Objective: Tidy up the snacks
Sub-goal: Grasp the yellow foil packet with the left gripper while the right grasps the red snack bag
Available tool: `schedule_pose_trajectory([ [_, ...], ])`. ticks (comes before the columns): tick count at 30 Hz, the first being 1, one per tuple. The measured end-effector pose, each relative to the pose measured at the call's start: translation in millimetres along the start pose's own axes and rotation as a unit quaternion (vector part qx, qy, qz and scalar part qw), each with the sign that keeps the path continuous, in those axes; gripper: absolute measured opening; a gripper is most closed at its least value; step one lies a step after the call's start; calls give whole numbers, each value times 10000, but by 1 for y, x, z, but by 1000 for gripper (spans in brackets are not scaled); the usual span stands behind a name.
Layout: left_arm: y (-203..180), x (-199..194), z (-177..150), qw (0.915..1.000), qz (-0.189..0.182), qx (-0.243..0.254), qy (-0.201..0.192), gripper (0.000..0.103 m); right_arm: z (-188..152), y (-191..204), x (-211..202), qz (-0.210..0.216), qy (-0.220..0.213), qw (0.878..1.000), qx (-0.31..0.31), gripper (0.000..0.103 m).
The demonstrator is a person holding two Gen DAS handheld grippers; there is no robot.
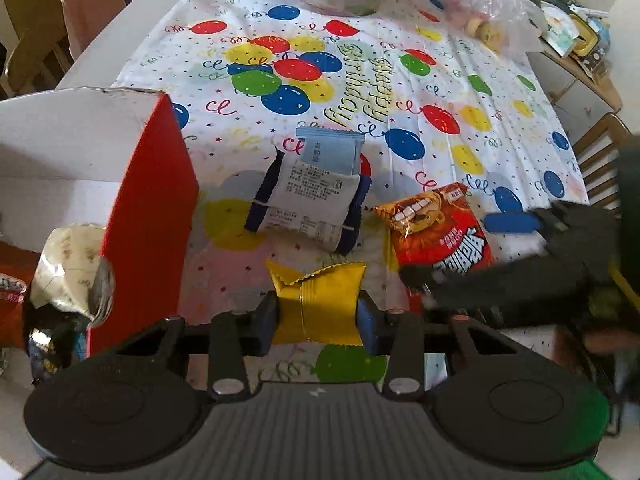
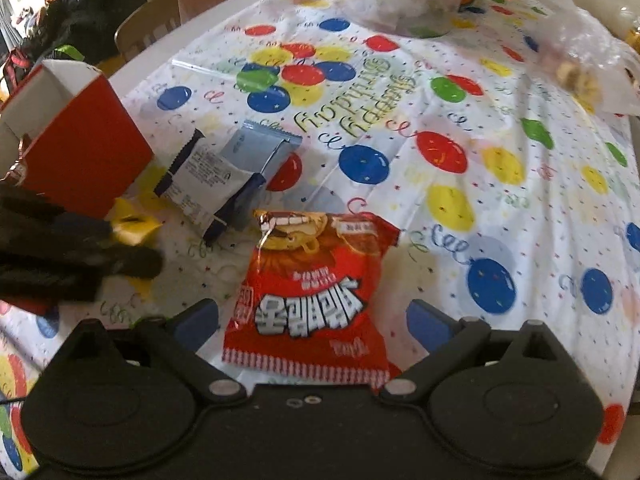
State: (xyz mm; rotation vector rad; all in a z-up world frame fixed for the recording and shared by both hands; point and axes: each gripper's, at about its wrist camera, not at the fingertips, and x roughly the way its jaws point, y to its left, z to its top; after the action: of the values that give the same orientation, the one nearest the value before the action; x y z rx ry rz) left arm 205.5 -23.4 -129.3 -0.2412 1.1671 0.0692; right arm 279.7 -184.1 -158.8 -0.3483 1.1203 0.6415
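While the left gripper (image 1: pixel 318 316) was closed on a small gold foil snack packet (image 1: pixel 318 304), its two blue pads pressed the packet from both sides and the crimped end stood up beyond the fingertips. To the left of this gripper stood a red cardboard box with white inside (image 1: pixel 148 216), open at the top, and some wrapped snacks (image 1: pixel 68 264) were visible inside it. Just ahead of the gripper lay a white snack pack with dark blue ends (image 1: pixel 308 208), and a pale blue-grey wrapper (image 1: pixel 330 148) lay partly under its far edge. Ahead and to the right lay a red and orange crisp bag with Korean letters (image 1: pixel 436 228).

The right gripper (image 2: pixel 312 324) had its fingers wide apart, one on each side of the near end of the same red bag (image 2: pixel 310 300), which lay flat on the balloon-printed birthday tablecloth (image 2: pixel 500 128). I could not tell if the fingers touched the bag. Ahead and to the left of this gripper were the white pack (image 2: pixel 208 184), the pale wrapper (image 2: pixel 260 148) and, further left, the red box (image 2: pixel 84 152).
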Motion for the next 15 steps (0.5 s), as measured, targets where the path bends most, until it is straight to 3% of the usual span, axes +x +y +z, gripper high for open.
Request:
schedule_pose_trajectory([
  [6,0,-9,-9,10000,-29,72,-8,39,15,-4,24,-69,89,9995,301,101],
  [11,1,-14,-12,10000,-28,76,-38,39,18,-7,36,-113,153,9979,624,94],
  [15,1,-19,-13,9999,-47,115,-63,39,19,-1,34,-243,119,9983,518,78],
])
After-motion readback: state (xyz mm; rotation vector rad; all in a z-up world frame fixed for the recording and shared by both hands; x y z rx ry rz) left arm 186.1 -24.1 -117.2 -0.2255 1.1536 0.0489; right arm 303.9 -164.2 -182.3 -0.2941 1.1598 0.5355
